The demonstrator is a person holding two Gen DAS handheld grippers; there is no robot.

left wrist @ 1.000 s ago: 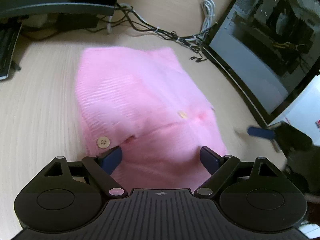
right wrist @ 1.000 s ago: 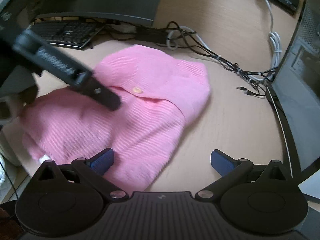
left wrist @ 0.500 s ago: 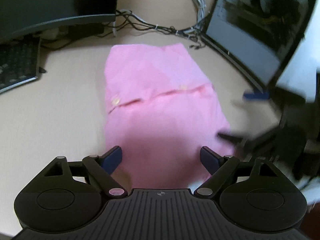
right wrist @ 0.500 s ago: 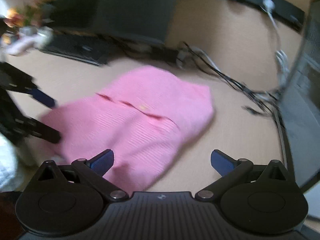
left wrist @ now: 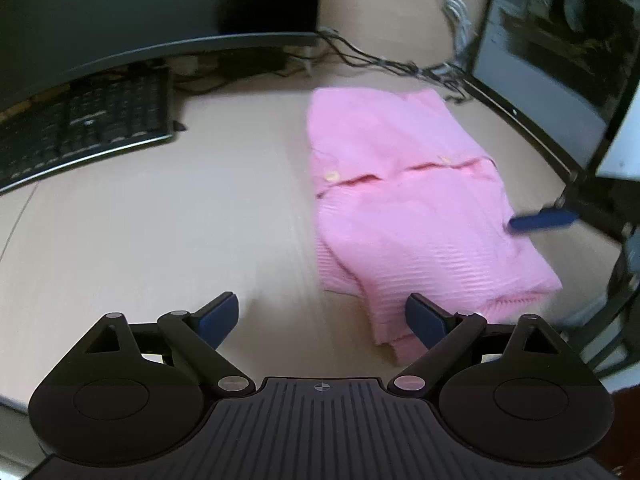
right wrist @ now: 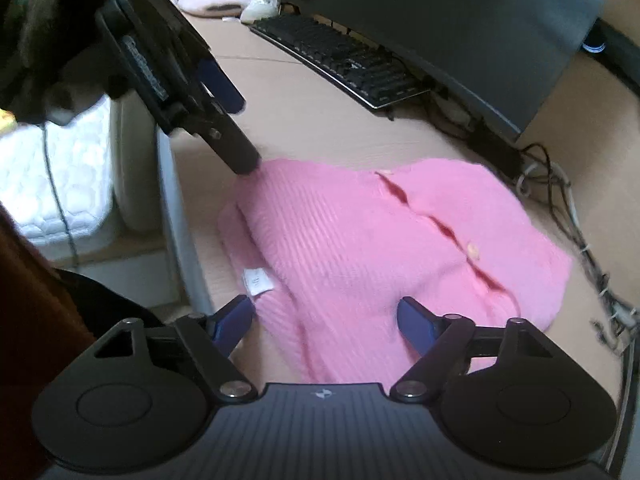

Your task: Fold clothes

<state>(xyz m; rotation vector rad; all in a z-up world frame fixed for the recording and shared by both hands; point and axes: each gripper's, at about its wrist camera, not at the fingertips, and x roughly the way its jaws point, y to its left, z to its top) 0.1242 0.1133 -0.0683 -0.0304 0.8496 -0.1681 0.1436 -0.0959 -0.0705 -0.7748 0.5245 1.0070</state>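
A pink buttoned knit garment [left wrist: 404,208] lies folded on the wooden desk [left wrist: 160,240]. My left gripper [left wrist: 320,316] hovers over bare desk at the garment's near left corner. Its jaws are opening with nothing between them, and the right pad stands against the cloth's corner. My right gripper [right wrist: 325,322] hangs over the near edge of the garment [right wrist: 380,248]. Its jaws are closing with cloth between them, and the pads do not visibly pinch it. A white label [right wrist: 258,280] shows by its left finger. The left gripper [right wrist: 234,124] appears at the garment's far left corner.
A keyboard [left wrist: 80,120] and a dark monitor [left wrist: 120,12] stand at the back left. Cables [left wrist: 380,64] run behind the garment. A glass-sided computer case [left wrist: 560,60] stands to the right. The desk edge [right wrist: 176,220] drops off by a white mattress [right wrist: 52,184].
The left gripper drew back and left off the garment onto bare desk. The right gripper rolled and swung over the garment's near edge, and its jaws narrowed.
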